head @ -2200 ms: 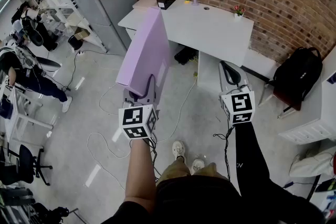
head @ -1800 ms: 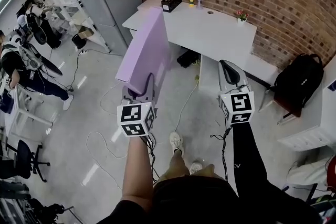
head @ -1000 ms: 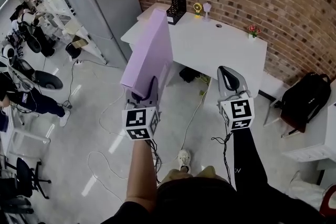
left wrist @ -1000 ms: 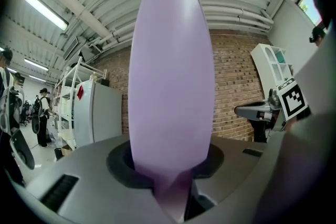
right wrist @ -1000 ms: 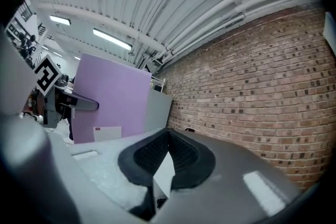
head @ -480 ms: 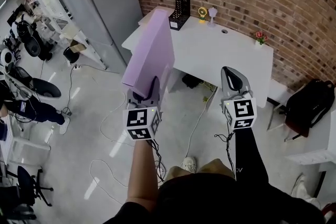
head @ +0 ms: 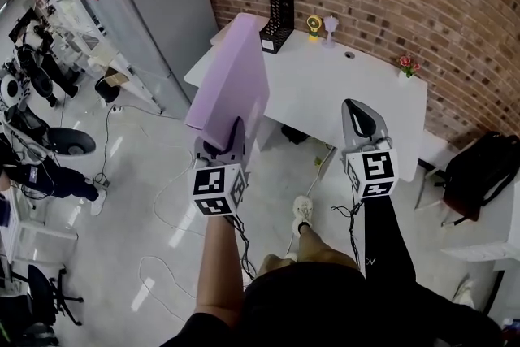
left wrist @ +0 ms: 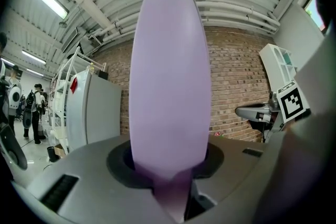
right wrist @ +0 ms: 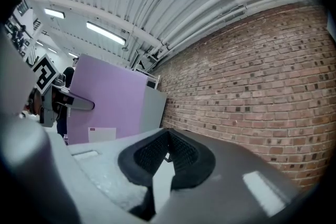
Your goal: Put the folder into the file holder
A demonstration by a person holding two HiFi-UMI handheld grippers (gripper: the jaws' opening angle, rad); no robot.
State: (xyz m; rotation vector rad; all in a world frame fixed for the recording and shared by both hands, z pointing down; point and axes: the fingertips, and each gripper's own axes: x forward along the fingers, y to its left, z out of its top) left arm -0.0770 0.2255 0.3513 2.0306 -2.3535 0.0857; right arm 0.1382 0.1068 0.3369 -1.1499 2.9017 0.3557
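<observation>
My left tongs (head: 230,132) squeeze the bottom edge of the purple folder (head: 231,77), which stands up tall in front of them. My right tongs (head: 360,116) are pinched together with nothing in them (they are off to the folder's right). The black file holder (head: 279,6) stands ahead of my left tongs, past the folder, on the white desk (head: 357,77).

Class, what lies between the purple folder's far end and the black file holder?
Nothing: only bare white desk separates folder and file holder, seen in the head view.
</observation>
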